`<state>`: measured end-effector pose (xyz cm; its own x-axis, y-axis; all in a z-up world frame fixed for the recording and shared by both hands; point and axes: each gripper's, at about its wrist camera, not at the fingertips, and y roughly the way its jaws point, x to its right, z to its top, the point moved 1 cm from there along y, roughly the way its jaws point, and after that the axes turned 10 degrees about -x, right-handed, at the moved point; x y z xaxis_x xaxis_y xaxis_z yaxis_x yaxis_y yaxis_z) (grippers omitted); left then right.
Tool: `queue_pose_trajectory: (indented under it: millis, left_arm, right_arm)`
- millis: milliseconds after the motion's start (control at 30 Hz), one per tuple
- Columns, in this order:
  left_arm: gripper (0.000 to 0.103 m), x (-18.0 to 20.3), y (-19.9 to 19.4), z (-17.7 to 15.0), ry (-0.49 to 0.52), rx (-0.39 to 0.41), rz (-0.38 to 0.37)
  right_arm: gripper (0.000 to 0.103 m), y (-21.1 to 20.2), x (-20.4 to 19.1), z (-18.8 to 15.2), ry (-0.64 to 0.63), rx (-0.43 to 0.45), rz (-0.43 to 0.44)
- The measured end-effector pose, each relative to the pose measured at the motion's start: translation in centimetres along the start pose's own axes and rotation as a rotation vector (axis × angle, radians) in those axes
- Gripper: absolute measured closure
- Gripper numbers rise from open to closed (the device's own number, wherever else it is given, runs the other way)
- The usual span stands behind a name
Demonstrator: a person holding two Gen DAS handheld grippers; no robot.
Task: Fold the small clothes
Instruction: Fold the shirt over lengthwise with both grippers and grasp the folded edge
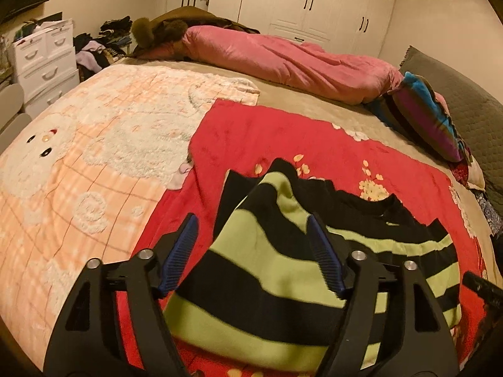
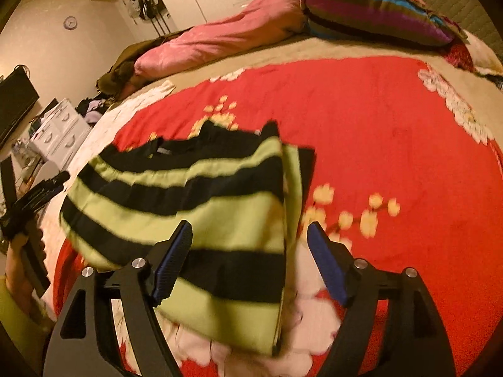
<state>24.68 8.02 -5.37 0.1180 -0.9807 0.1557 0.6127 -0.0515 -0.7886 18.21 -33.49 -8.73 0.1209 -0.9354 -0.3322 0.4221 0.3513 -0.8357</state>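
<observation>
A wide bed (image 1: pixel 283 94) is covered by a red flowered blanket (image 1: pixel 283 138), with a pink quilt (image 1: pixel 283 56) bunched along its far side. On the red blanket lies a small green-and-black striped sweater (image 2: pixel 188 213), its sleeves folded in. The left gripper (image 1: pixel 251 235) and right gripper (image 2: pixel 250 238) hover over the sweater's near edges, jaws spread and holding nothing.

This is a bedroom in a home. A wide bed (image 1: pixel 283 94) fills most of the room, spread with a red flowered blanket (image 1: pixel 283 144), a peach plush blanket (image 1: pixel 78 163) and a rolled pink quilt (image 1: pixel 283 59). White wardrobe doors (image 1: pixel 314 0) line the far wall, a white drawer unit (image 1: pixel 44 59) stands beside the bed, and loose clothes (image 1: pixel 100 47) lie heaped nearby.
</observation>
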Motion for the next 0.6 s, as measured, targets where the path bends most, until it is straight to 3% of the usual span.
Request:
queue_pose_trajectory:
  millis: [333, 600]
  left_arm:
    - [0.021, -4.1, -1.2, -3.7, -0.125, -0.007, 0.026]
    - [0.021, -6.6, 0.5, -6.6, -0.244, -0.077, -0.164]
  right_arm:
    - [0.028, 0.6, 0.1, -3.6, 0.011, -0.075, 0.035]
    - [0.029, 0.9, 0.3, -4.2, 0.039, -0.085, 0.075]
